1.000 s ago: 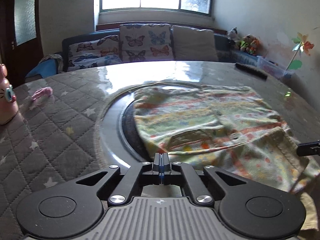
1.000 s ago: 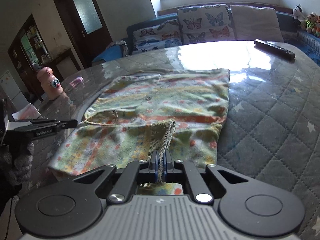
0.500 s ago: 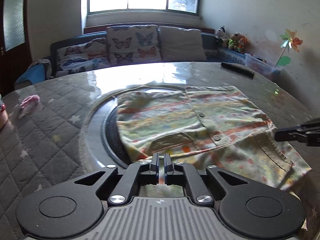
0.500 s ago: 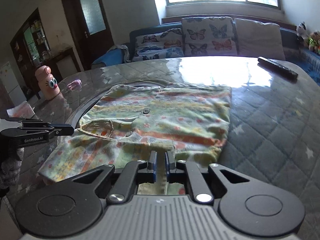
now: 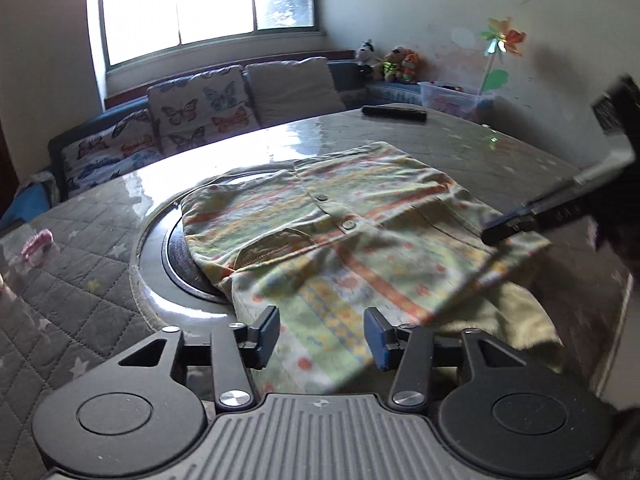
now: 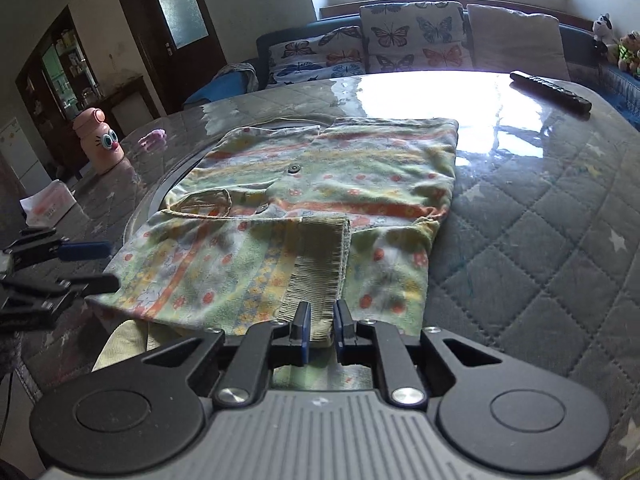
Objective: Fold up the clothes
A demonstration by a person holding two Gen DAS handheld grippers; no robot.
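Grey quilted star-print desk [image 6: 540, 240] fills both views. At lower centre of the left view, the left tool [image 5: 322, 334] gapes wide over the pastel striped floral button-up garment [image 5: 340, 224], holding nothing. At lower centre of the right view, the right tool [image 6: 322, 326] stands slightly parted around the garment's ribbed cuff [image 6: 320, 264]. A black remote [image 6: 550, 90] lies upper right.

Left gripper [image 5: 321, 334] jaws apart, patterned shirt [image 5: 352, 232] on table [image 5: 80, 312]

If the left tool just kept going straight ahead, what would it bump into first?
Probably the patterned shirt: the left tool is open with shirt fabric already between and ahead of its fingers, though depth is hard to judge.
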